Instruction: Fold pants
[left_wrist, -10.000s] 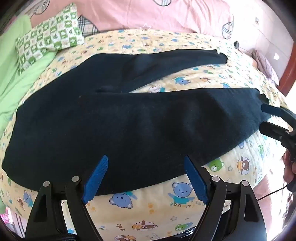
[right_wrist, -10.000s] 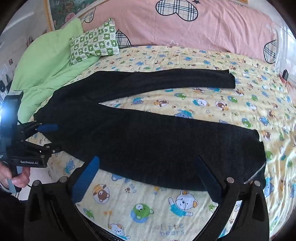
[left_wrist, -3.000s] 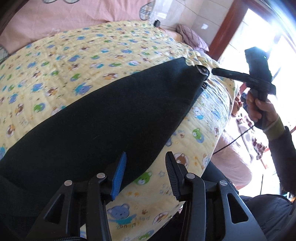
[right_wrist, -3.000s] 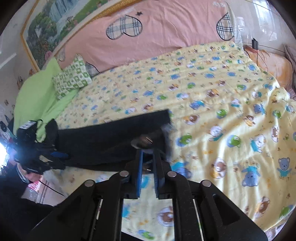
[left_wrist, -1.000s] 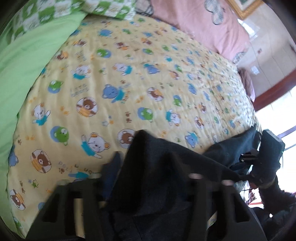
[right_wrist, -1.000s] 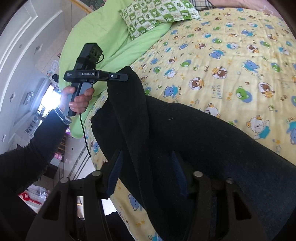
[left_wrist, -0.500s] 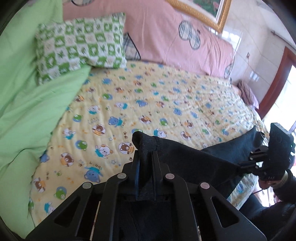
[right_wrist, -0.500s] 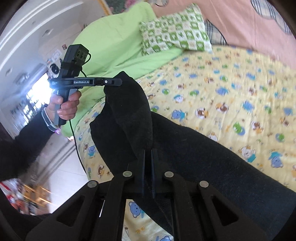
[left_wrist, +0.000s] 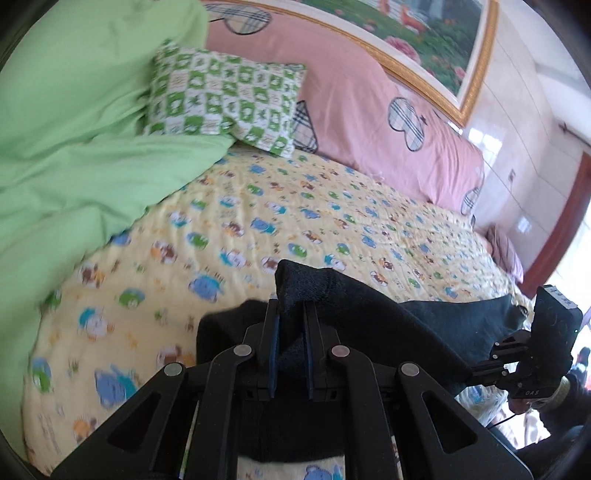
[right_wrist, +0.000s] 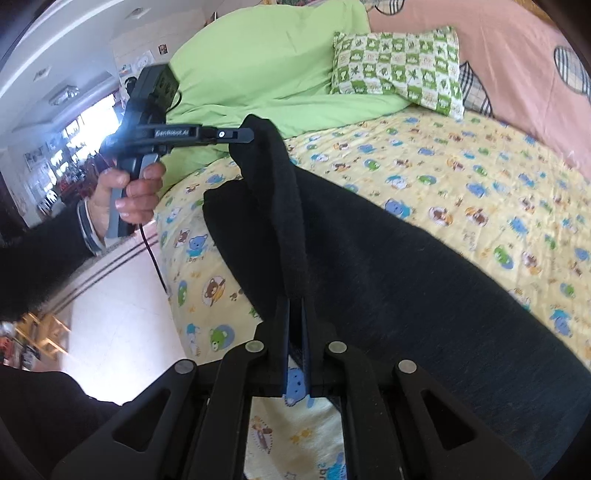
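You have the pants (right_wrist: 388, 266) pinched in both grippers, with dark cloth lying on the bed (left_wrist: 332, 206) between and below them. Your left gripper (left_wrist: 290, 314) has just been closing and is clamped on a bunched fold that sticks up at 12 o'clock of its jaws. Your right gripper (right_wrist: 294, 306) is nearly fully closed on a raised ridge of cloth that runs toward 11 o'clock to the left gripper. My judgement: the legs look already laid together, and you are partway through a crosswise fold; the lifted edge is not yet laid down, and smoothing remains. Waistband and hems cannot be told apart. The pants run off the right wrist view at 4 o'clock, and your left hand (right_wrist: 125, 192) is partly glare-washed.
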